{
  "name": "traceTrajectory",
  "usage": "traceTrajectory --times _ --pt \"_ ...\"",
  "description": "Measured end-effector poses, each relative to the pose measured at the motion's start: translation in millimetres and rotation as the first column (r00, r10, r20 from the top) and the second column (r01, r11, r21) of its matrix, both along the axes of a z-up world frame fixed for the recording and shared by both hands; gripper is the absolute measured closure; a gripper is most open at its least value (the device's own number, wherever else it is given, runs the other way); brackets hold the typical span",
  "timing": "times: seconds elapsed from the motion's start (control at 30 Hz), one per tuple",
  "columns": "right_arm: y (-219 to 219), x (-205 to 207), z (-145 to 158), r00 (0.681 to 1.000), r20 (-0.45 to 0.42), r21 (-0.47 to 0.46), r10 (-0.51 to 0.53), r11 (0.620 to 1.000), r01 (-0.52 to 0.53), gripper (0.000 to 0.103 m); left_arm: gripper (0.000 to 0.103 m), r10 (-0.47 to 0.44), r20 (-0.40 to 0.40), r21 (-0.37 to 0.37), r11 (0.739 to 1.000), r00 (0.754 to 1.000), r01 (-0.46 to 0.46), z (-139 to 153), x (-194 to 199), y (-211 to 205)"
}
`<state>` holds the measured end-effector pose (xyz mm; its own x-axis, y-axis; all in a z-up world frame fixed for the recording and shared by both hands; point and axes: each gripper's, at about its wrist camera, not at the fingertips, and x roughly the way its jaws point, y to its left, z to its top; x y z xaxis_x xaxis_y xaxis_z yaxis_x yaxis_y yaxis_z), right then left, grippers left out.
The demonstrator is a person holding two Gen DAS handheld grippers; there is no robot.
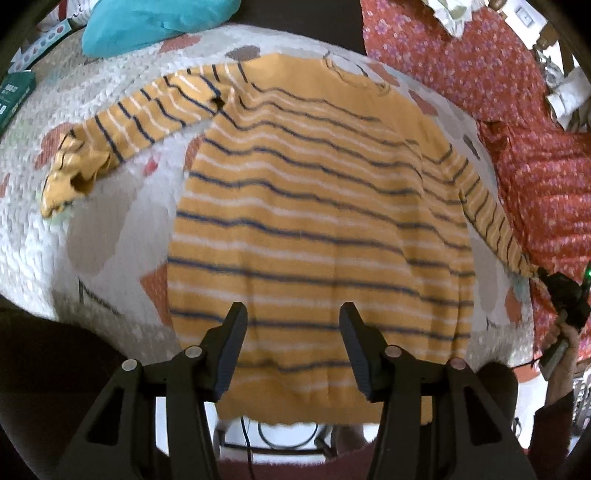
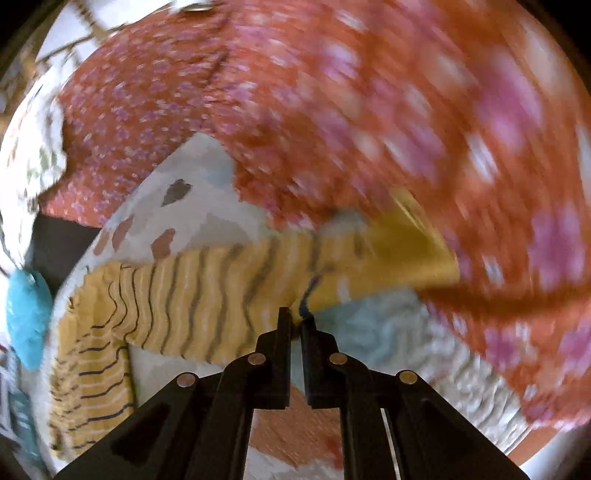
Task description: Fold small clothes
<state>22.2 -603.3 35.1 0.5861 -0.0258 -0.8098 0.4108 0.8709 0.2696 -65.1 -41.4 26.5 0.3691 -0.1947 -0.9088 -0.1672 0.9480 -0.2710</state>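
Observation:
A small yellow sweater [image 1: 310,206] with navy and white stripes lies flat on a white patterned quilt [image 1: 122,229], neck at the far side, hem hanging over the near edge. Its left sleeve [image 1: 122,125] stretches out left with a crumpled cuff. My left gripper [image 1: 293,317] is open and empty, hovering over the lower body of the sweater. My right gripper [image 2: 296,317] is shut on the right sleeve's cuff [image 2: 369,258] and holds the sleeve [image 1: 491,221] stretched out; it shows at the right edge of the left wrist view [image 1: 543,275]. The right wrist view is motion-blurred.
A red floral blanket [image 1: 517,122] is heaped along the right of the quilt, close to the held sleeve. A turquoise cloth [image 1: 155,22] lies at the far left. A green box [image 1: 14,92] sits at the left edge. Cables show below the quilt's near edge [image 1: 280,435].

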Motion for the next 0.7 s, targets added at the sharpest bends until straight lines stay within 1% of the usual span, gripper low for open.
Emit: traceTrajectory --times 0.07,0.13,0.23,0.33,0.4,0.47,0.5,0.53,0.6,0.63,0.67,0.7 --pt "19.8 12.8 18.2 0.999 0.008 -0.084 0.054 0.995 -0.053 0.097 0.052 0.016 0.019 -0.009 1.0 1.0 -0.016 1.4 15.0 9.6" --pt "49.4 31.6 34.1 0.993 0.014 -0.157 0.119 0.981 -0.116 0.097 0.052 0.03 0.038 -0.017 0.999 0.999 -0.029 2.9 30.4 19.6" --pt "109.8 59.9 55.4 0.969 0.012 -0.26 0.247 0.937 -0.235 0.097 0.052 0.056 0.069 -0.024 0.998 0.996 -0.055 5.6 54.6 35.0" --pt "182.8 87.0 66.5 0.925 -0.002 -0.333 0.379 0.872 -0.358 0.097 0.052 0.089 0.106 -0.03 0.996 0.99 -0.086 5.8 80.2 58.2" --pt "237.3 102.6 65.9 0.883 -0.02 -0.36 0.469 0.82 -0.444 0.097 0.052 0.118 0.137 -0.021 0.993 0.983 -0.117 5.4 92.3 76.2" --pt "297.8 116.6 55.6 0.826 -0.05 -0.363 0.561 0.76 -0.538 0.097 0.052 0.164 0.169 -0.014 0.986 0.972 -0.164 2.0 97.1 99.3" --pt "326.8 122.4 48.3 0.796 -0.067 -0.36 0.602 0.73 -0.582 0.097 0.052 0.179 0.177 -0.015 0.984 0.968 -0.18 0.1 96.0 108.6" --pt "346.5 126.3 42.6 0.777 -0.078 -0.359 0.625 0.709 -0.606 0.097 0.052 0.205 0.183 -0.014 0.979 0.962 -0.205 -3.9 94.4 121.0" --pt "401.8 134.6 25.2 0.719 -0.111 -0.363 0.686 0.646 -0.672 0.097 0.052 0.255 0.171 0.011 0.966 0.952 -0.26 -10.3 92.6 141.2" --pt "427.2 137.6 16.4 0.694 -0.124 -0.36 0.71 0.619 -0.698 0.097 0.052 0.279 0.161 0.003 0.959 0.947 -0.283 -11.8 93.0 151.8" --pt "453.9 140.7 6.6 0.665 -0.134 -0.35 0.735 0.593 -0.726 0.097 0.052 0.311 0.161 -0.035 0.95 0.937 -0.31 -12.0 92.0 164.1" --pt "474.6 143.4 -2.2 0.641 -0.141 -0.333 0.754 0.574 -0.748 0.097 0.052 0.344 0.162 -0.072 0.939 0.925 -0.337 -11.5 90.8 174.6"
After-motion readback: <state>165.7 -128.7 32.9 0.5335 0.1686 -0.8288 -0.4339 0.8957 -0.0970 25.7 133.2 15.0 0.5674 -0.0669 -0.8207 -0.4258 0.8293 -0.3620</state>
